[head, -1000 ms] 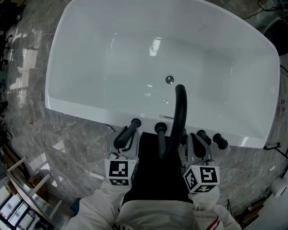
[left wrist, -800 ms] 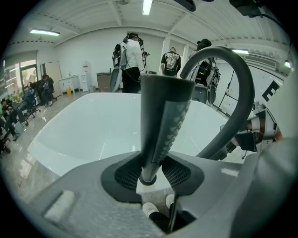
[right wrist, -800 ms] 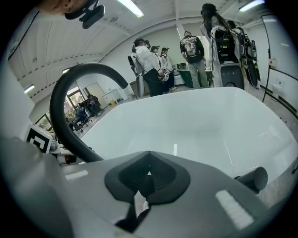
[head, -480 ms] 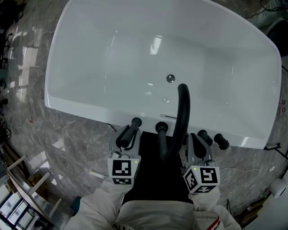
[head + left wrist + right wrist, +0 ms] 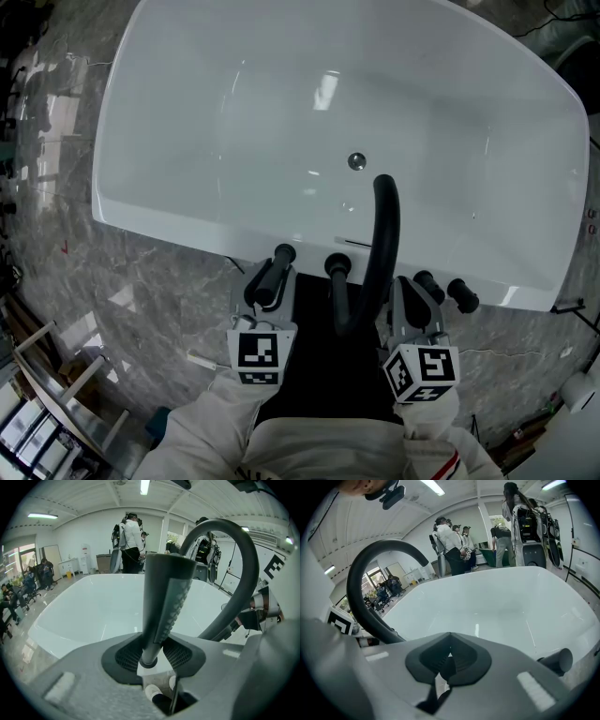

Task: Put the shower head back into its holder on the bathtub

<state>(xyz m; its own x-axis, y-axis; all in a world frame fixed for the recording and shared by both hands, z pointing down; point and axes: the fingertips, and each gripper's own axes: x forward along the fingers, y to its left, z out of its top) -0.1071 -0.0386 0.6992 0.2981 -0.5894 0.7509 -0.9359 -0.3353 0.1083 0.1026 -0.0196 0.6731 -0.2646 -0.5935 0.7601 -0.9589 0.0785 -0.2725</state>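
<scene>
Just at the near rim of the glossy white oval bathtub (image 5: 178,217), the slim dark grey shower head wand (image 5: 274,267) leans with its far end over the edge, left of the black curved faucet spout (image 5: 384,234). The left gripper (image 5: 263,291) has its pads clamped on the wand's lower end, so the wand rises straight along the jaws. Whether it sits in a holder cannot be told. The right gripper (image 5: 413,298) hovers beside the spout, jaws together and empty, near a black knob (image 5: 460,295).
</scene>
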